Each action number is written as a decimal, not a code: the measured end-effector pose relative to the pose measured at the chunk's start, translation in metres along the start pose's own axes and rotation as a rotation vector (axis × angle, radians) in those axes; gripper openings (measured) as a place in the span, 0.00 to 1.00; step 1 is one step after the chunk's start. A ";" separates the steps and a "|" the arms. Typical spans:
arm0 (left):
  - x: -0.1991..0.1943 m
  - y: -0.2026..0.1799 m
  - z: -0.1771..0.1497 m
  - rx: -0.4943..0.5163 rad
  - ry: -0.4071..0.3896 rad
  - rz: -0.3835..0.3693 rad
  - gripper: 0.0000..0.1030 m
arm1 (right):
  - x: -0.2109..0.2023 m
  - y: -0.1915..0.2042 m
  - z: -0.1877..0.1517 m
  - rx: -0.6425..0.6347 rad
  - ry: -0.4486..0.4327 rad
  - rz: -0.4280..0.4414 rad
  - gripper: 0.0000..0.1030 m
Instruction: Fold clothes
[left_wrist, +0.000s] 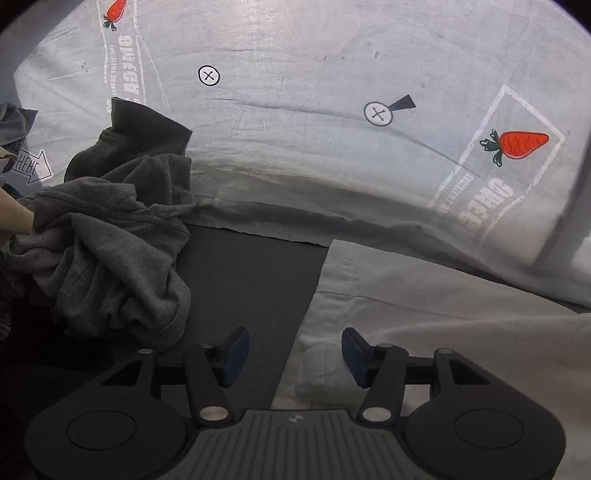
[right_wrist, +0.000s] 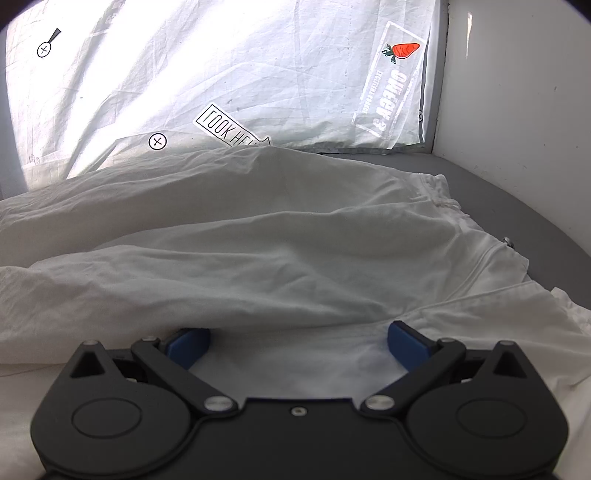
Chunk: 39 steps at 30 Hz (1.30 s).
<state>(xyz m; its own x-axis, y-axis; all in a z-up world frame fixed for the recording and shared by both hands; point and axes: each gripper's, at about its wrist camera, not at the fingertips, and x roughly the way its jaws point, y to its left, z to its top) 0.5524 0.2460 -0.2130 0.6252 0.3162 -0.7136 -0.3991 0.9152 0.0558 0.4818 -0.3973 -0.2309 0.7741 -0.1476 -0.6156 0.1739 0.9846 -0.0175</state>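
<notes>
White garment (right_wrist: 280, 258): thin, limp, light. Left hand-held gripper (left_wrist: 293, 354) half open over its hemmed corner; right hand-held gripper (right_wrist: 299, 341) wide, empty. Hem judged best hold.

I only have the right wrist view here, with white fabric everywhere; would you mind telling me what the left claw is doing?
Observer: The left claw is open, its pads clear of cloth, just above a folded corner of the white garment.
Operator: Thank you. Is there any other clothing nearby?
Observer: Yes, a crumpled dark grey garment lies to the left of it, apart from the white one.
Operator: What separates them?
Observer: A bare strip of dark mat, with the carrot-print sheet beyond.
</notes>
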 end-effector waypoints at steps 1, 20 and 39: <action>-0.007 0.002 -0.007 -0.017 0.000 0.015 0.58 | 0.000 0.000 0.000 0.000 0.000 0.000 1.00; -0.052 -0.001 -0.056 -0.129 0.003 0.000 0.60 | 0.000 0.000 -0.001 0.002 -0.001 -0.001 1.00; -0.080 0.051 -0.086 -0.359 0.018 0.008 0.10 | 0.000 0.000 -0.001 0.004 -0.002 -0.001 1.00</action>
<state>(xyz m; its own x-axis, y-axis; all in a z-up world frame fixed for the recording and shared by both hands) 0.4245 0.2464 -0.2133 0.6105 0.3157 -0.7264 -0.6160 0.7657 -0.1850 0.4814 -0.3971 -0.2313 0.7754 -0.1492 -0.6137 0.1775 0.9840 -0.0150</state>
